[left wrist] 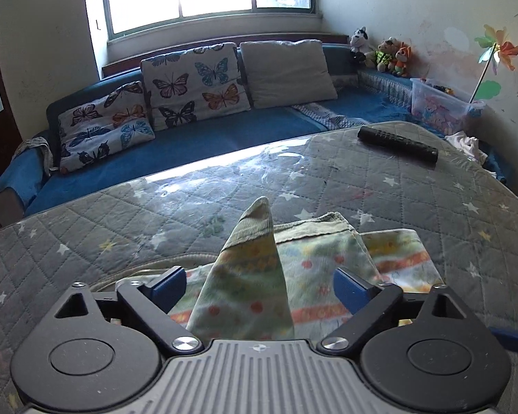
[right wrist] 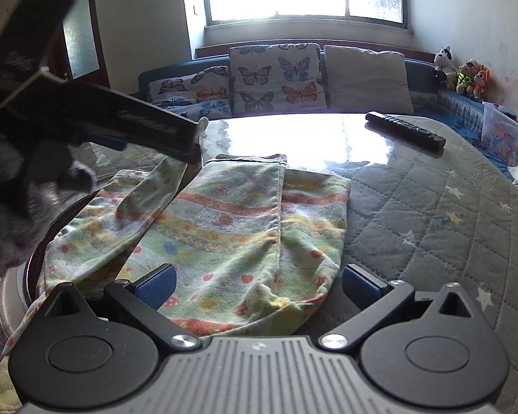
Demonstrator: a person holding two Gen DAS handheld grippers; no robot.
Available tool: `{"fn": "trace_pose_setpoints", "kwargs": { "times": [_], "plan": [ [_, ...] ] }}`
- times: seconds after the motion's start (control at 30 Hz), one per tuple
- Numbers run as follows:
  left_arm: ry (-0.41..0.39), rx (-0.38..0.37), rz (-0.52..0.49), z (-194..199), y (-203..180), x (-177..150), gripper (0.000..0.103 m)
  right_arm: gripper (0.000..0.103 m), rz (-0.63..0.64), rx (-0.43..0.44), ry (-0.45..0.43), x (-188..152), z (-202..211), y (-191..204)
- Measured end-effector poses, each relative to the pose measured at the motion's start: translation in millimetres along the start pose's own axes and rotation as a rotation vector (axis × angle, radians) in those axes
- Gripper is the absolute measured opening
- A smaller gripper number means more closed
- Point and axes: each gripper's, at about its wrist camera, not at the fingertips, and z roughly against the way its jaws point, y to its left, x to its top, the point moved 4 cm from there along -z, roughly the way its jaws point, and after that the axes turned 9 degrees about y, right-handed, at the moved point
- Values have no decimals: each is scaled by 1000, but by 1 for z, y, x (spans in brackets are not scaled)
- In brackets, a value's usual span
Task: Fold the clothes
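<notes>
A pale green child's garment [right wrist: 231, 227] with orange stripes and small strawberry prints lies partly folded on the quilted grey table cover [right wrist: 431, 214]. My right gripper [right wrist: 259, 286] hovers open over its near edge, blue pads [right wrist: 158, 288] wide apart with cloth below them. In the left wrist view a sleeve with a ribbed cuff [left wrist: 255, 252] rises between the spread fingers of my left gripper [left wrist: 259, 286]; the pads do not pinch it. The right wrist view has the left gripper's black body [right wrist: 138, 127] at upper left, and the sleeve [right wrist: 162, 186] runs up to it.
A black remote control [left wrist: 397, 142] lies at the table's far right. Behind the table is a blue sofa [left wrist: 189, 138] with butterfly cushions [left wrist: 193, 82], plush toys [left wrist: 390, 55] and a clear plastic box [left wrist: 441, 103]. Loose white clothing [left wrist: 466, 145] sits past the table's right edge.
</notes>
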Motion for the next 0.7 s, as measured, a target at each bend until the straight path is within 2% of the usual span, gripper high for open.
{"fn": "trace_pose_setpoints", "kwargs": {
  "times": [0.1,0.13,0.2,0.23,0.27,0.33,0.47,0.7],
  "plan": [
    [21,44,2,-19,-3,9,81,103,-1,4,3,1,-1,-2],
    [31,52,4,-24,-2,10,74,103,-1,5,4,1,-2,-3],
    [59,54,21,-35,2,10,51,103,-2,4,7,1,-3,-5],
    [64,46,34,-36,6,10,33,103,-4,3,8,0,-3,-6],
    [68,37,48,-37,10,9,20,103,-5,1,8,0,-3,-8],
    [58,30,70,-33,21,6,9,103,-6,-4,4,1,-2,-10],
    [8,49,111,-16,45,-1,4,102,0,-11,-5,3,-1,-9],
    [-55,102,214,29,99,-19,4,98,73,-11,-18,18,-6,12]
  ]
}}
